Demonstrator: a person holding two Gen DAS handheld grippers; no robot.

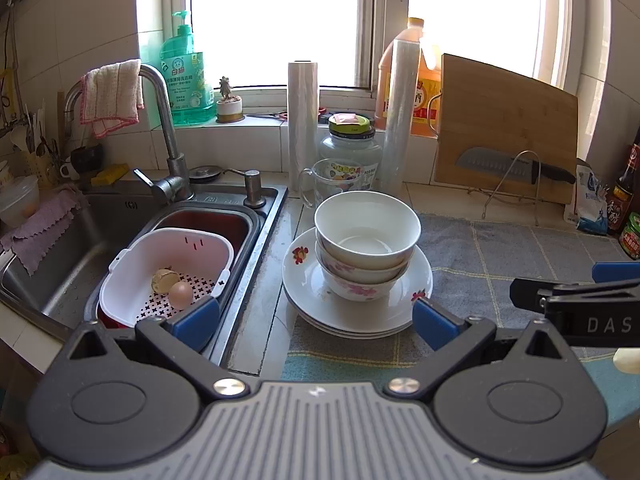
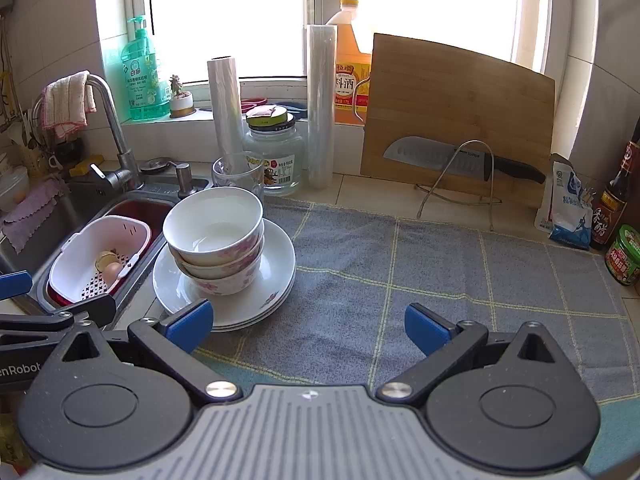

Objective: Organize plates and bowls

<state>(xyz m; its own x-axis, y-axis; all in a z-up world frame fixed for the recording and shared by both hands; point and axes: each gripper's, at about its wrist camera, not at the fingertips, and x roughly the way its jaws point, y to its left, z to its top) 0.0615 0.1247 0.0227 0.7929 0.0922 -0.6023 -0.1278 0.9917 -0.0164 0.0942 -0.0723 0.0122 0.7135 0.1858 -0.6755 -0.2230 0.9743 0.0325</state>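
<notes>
3 bowls (image 1: 367, 240) are nested on stacked plates (image 1: 308, 292) at the counter's (image 2: 440, 280) left edge by the sink (image 1: 80, 240). The left hand-held gripper (image 1: 316, 320) and right hand-held gripper (image 2: 308, 326) are both wide and empty. The stack looks nearly organized; any next grasp needs the top bowl's rim.

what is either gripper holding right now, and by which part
Nothing is held. The left gripper and right gripper are both open and empty, short of the stacked white floral bowls on the white plates.
</notes>
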